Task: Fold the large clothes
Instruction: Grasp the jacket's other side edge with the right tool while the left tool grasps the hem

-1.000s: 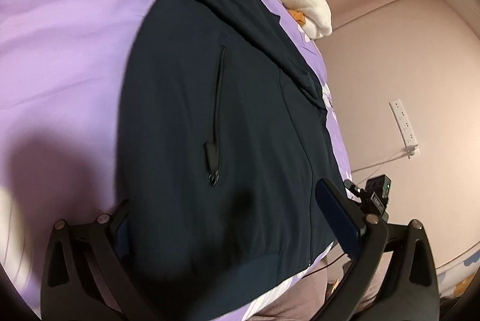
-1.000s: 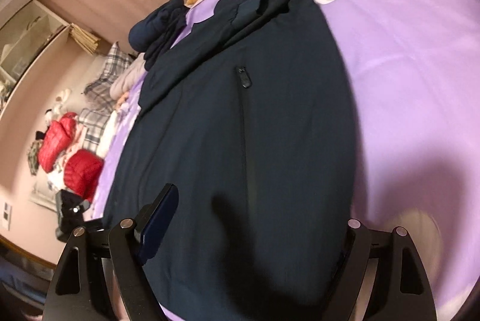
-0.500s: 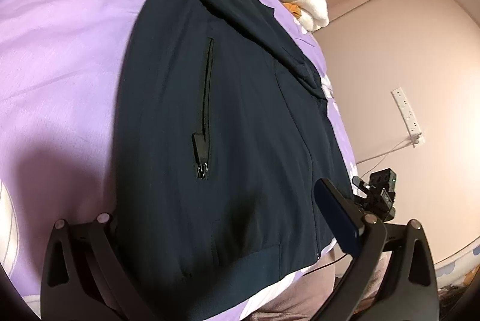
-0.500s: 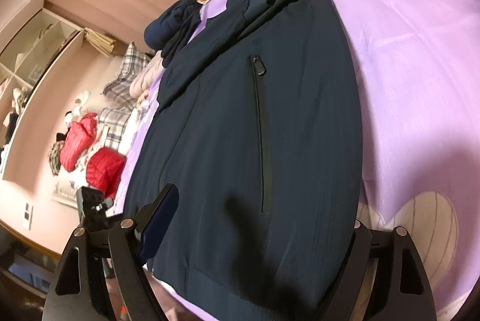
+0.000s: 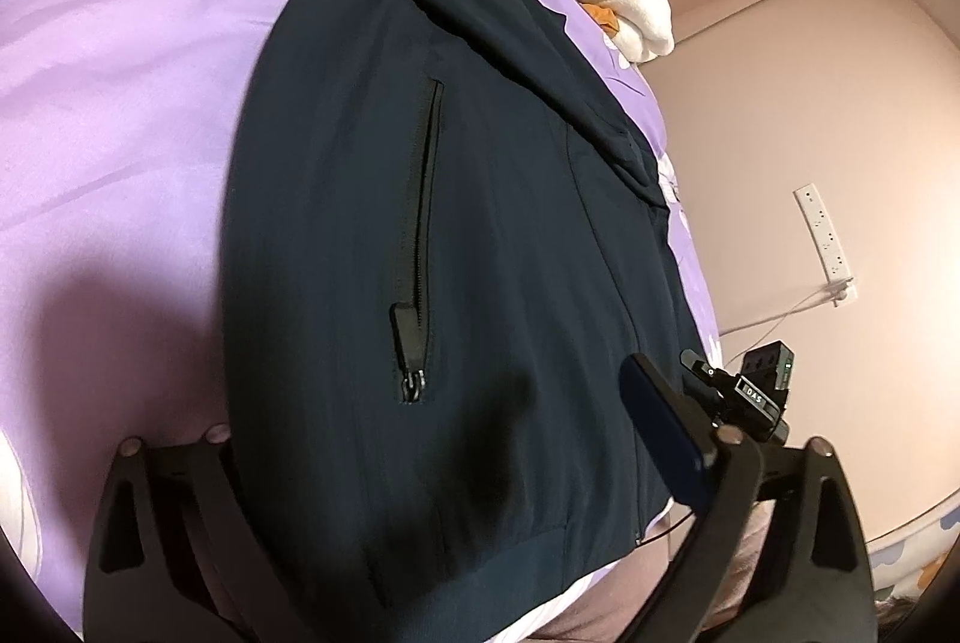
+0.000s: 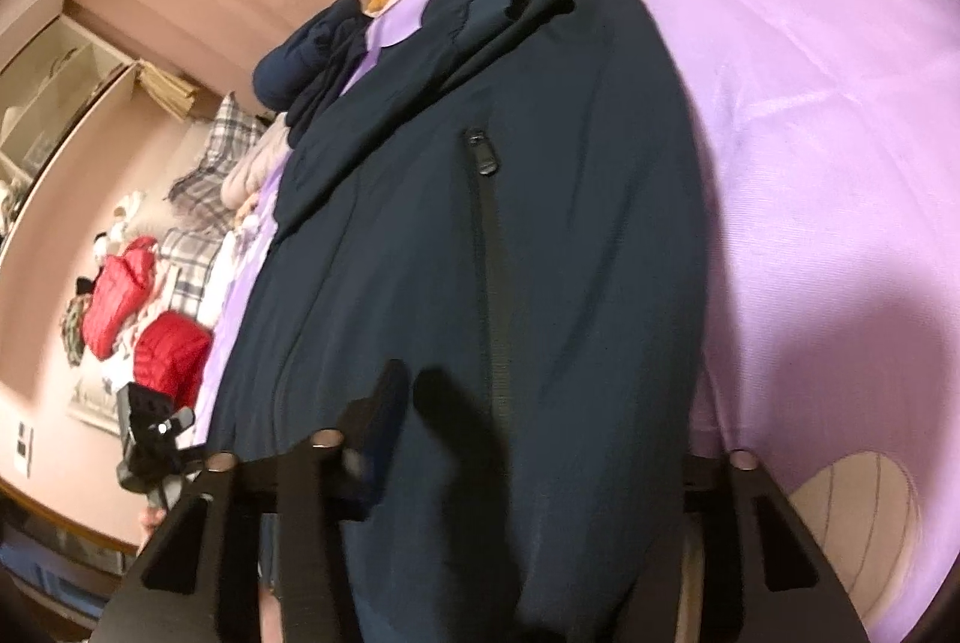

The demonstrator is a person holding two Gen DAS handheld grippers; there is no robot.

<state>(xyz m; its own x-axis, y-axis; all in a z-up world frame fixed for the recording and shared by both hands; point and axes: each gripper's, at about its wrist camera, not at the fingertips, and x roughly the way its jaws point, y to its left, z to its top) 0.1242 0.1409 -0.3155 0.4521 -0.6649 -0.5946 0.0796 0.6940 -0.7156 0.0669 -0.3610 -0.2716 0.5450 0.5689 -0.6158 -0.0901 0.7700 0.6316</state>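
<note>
Navy jacket (image 5: 480, 235); purple bedsheet (image 5: 120, 72), white flowers; red coats (image 6: 144, 319).

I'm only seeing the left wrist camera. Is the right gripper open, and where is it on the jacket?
Observer: It's open. The right gripper has its fingers spread wide over the hem end of the jacket.
Operator: Anything past the jacket on that side?
Observer: Yes. Beyond the edge of the bed there are two red puffer jackets in a pile, with a plaid cloth behind them.
Operator: Where does the folded-in sleeve end?
Observer: The sleeve cuff lies across the jacket's far end, close to a white flower print on the sheet.
</note>
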